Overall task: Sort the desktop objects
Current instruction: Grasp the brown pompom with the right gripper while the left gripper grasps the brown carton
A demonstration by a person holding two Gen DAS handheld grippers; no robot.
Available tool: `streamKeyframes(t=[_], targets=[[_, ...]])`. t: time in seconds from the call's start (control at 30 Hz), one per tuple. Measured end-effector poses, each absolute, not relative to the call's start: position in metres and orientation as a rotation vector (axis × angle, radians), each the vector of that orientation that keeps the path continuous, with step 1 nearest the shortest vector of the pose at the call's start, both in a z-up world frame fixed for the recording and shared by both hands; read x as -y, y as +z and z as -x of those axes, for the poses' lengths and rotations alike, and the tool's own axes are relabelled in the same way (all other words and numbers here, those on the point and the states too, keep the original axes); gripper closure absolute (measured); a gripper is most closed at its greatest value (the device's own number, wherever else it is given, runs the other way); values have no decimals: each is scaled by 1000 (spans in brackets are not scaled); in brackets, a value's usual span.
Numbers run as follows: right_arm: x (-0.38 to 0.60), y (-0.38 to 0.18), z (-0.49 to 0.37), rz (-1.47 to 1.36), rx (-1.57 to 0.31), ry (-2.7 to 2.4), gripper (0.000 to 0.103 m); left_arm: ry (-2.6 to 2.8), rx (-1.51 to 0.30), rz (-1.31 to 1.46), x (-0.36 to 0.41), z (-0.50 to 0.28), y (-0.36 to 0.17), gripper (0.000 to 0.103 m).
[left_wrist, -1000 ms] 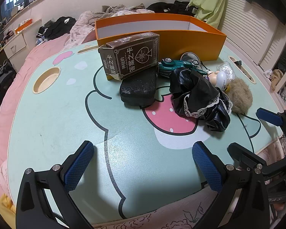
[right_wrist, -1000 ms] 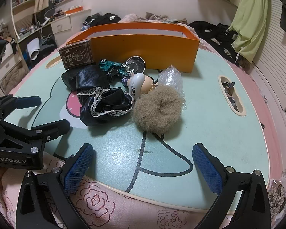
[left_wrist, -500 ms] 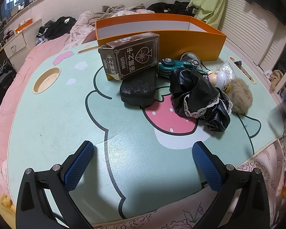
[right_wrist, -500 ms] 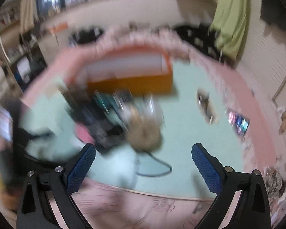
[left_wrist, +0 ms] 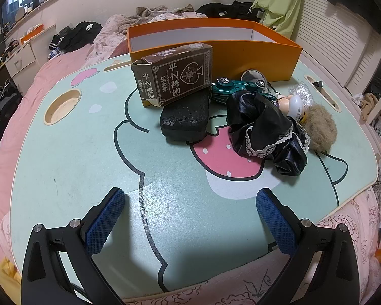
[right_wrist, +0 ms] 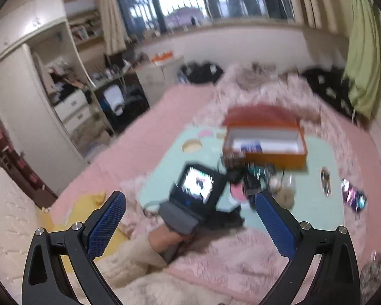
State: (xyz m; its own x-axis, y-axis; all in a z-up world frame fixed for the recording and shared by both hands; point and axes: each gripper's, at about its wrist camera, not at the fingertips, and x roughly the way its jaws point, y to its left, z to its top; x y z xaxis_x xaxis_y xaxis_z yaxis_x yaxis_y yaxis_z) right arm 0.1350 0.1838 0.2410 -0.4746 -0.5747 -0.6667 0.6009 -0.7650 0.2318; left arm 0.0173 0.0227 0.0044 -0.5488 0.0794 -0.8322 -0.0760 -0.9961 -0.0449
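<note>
On the mint lap table (left_wrist: pixel 71 167) lies a pile: a brown card box (left_wrist: pixel 175 76), a black pouch (left_wrist: pixel 184 118), a green toy car (left_wrist: pixel 237 89), a black lace-trimmed garment (left_wrist: pixel 264 132), a doll head (left_wrist: pixel 296 105) and a tan fur ball (left_wrist: pixel 320 128). Behind them stands an open orange box (left_wrist: pixel 266 53). My left gripper (left_wrist: pixel 190 218) hovers open over the table's near edge, empty. My right gripper (right_wrist: pixel 190 218) is open and raised high, far back from the table. Its blurred view shows the orange box (right_wrist: pixel 266 150) and a hand (right_wrist: pixel 165 239) holding the other gripper's body (right_wrist: pixel 195 190).
The table rests on a pink bed cover (right_wrist: pixel 144 137). It has a round cup recess (left_wrist: pixel 62 105) at the left and a slot (left_wrist: pixel 322 92) at the right. Clothes (left_wrist: pixel 73 35) are heaped behind, and drawers (right_wrist: pixel 73 111) stand at the left.
My right gripper has swung up and far back from the table, out of the left wrist view. The left gripper and the objects have not moved.
</note>
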Motion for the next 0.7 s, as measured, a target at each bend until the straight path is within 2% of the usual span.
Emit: streamKeyframes(t=[0.13, 0.37, 0.6, 0.67, 0.7], targets=[[-180, 229, -138, -1029, -84, -2231, 1, 2690, 5, 1446, -23, -17, 5, 0], [-206, 218, -127, -927, 18, -2372, 1, 2698, 16, 1449, -21, -17, 5, 0], [-293, 167, -33, -813, 197, -2687, 1, 2706, 24, 1448, -20, -18, 5, 0], [-315, 127, 5, -933, 253, -2717, 7, 2707, 25, 1446, -20, -18, 5, 0], [-318, 108, 18, -1003, 287, -2687, 17, 2707, 26, 1445, -20, -18, 5, 0]])
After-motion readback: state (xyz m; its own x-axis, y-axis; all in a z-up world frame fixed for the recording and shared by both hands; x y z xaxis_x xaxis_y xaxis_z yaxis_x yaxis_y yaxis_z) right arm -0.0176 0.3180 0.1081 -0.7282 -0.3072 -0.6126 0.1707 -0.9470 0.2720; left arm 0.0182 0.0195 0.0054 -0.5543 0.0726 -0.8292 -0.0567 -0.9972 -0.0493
